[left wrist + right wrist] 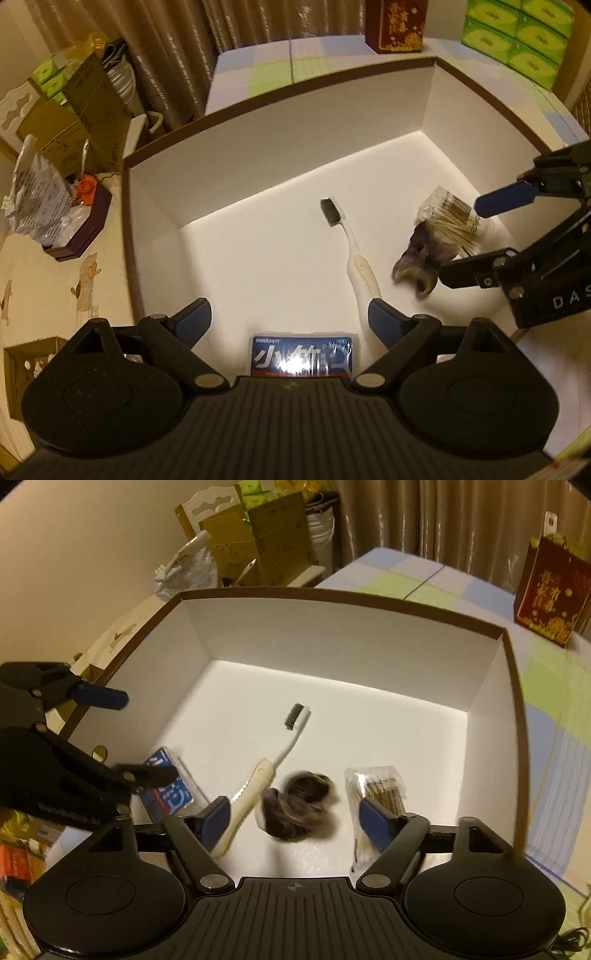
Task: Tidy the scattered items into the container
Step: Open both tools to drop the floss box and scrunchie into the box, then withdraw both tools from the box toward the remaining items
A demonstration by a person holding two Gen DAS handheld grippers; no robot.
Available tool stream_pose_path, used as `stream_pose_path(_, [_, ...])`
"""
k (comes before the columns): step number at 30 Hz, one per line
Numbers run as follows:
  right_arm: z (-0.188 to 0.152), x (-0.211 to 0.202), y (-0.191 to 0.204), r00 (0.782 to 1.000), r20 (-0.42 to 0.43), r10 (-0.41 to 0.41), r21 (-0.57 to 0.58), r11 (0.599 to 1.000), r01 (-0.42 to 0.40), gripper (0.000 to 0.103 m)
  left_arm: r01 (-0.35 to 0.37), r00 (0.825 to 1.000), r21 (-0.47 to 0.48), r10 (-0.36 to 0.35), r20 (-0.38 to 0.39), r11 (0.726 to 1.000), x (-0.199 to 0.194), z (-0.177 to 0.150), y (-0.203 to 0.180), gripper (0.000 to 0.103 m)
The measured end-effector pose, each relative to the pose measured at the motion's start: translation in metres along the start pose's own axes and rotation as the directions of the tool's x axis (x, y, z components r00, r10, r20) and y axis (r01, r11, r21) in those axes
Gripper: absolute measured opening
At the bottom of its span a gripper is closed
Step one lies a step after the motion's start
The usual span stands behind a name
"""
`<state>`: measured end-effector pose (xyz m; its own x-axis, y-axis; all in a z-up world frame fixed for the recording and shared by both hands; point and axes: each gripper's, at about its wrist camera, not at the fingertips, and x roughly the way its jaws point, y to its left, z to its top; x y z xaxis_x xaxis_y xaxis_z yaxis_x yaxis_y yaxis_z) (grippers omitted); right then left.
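A white box with a brown rim (pixel 280 122) (pixel 332 627) holds a white toothbrush (pixel 354 254) (pixel 273 760), a blue floss packet (pixel 301 356) (pixel 166 786), a dark furry scrunchie (pixel 421 258) (pixel 295 805) and a bag of cotton swabs (pixel 454 218) (pixel 380 786). My left gripper (pixel 291 321) (pixel 122 738) is open and empty just above the floss packet. My right gripper (pixel 295 816) (pixel 476 240) is open and empty over the scrunchie, which looks blurred.
The box sits on a checked cloth (pixel 406 579). A red gift box (pixel 397 24) (pixel 550 590) and green tissue packs (pixel 517 33) stand behind it. Cardboard boxes (pixel 74 122) and a plastic bag (pixel 37 195) crowd the left side.
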<state>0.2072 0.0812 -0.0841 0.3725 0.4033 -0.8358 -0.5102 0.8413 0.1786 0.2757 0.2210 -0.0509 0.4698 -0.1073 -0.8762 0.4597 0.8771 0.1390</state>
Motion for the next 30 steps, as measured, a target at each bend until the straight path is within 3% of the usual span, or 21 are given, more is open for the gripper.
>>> stream_pose_path(3, [-0.006,-0.011,0.005,0.999,0.035,-0.032,-0.024,0.999,0.033,0.093,-0.009,1.000,-0.034,0.010,0.017,0.999,-0.011,-0.003,0.003,0.090])
stream_pose_path(8, [-0.014,-0.026,0.011,0.996,0.066,-0.065,-0.034,0.997,0.068,0.101,-0.034,0.998,-0.091,0.039,0.046,0.995,-0.032,-0.006,0.006,0.094])
stream_pose_path(18, [-0.041,-0.066,0.022,0.972,0.167,-0.166,-0.054,0.983,0.177,0.101,-0.057,0.991,-0.179,0.078,0.113,0.982,-0.075,-0.022,-0.006,0.098])
stream_pose_path(30, [-0.080,-0.098,0.017,0.968,0.171,-0.184,-0.019,0.982,0.190,0.101,-0.060,0.989,-0.206,0.086,0.120,0.977,-0.104,-0.052,-0.043,0.098])
